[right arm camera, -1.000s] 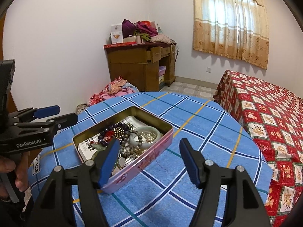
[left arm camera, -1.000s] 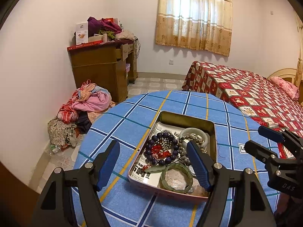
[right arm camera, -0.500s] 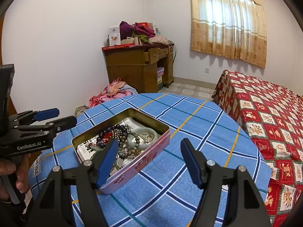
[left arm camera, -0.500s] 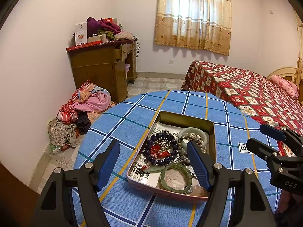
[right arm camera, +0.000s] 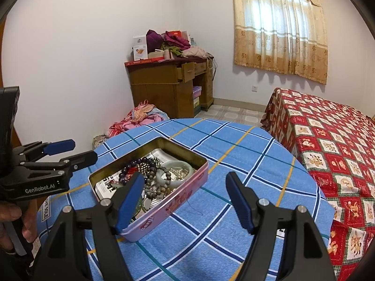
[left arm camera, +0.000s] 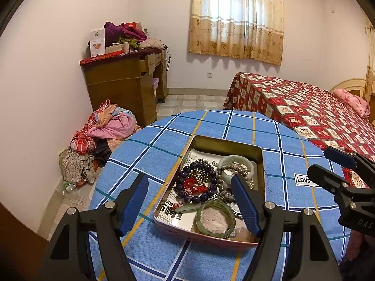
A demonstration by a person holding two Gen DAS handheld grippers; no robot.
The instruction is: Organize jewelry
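Note:
A pink metal tin (left arm camera: 206,236) (right arm camera: 178,201) sits on the round table with a blue checked cloth (left arm camera: 211,126) (right arm camera: 234,154). It holds a dark purple bead bracelet (left arm camera: 185,187), a green jade bangle (left arm camera: 215,220), a pale jade bangle (left arm camera: 236,161) (right arm camera: 178,166), grey bead strings (right arm camera: 152,187) and a printed paper. My left gripper (left arm camera: 189,201) is open and empty, above the tin's near side. My right gripper (right arm camera: 185,199) is open and empty, above the tin's near right corner. Each gripper shows in the other view (left arm camera: 328,164) (right arm camera: 70,152).
A wooden desk piled with boxes and clothes (left arm camera: 126,79) (right arm camera: 173,84) stands at the far wall. A heap of clothes (left arm camera: 103,131) lies on the floor. A bed with a red patterned cover (left arm camera: 304,107) (right arm camera: 332,135) is on the right. A curtained window (left arm camera: 236,16) is behind.
Both grippers have drawn back slightly and risen a little, so the tin looks a bit farther. Both stay open. The jewelry has not moved.

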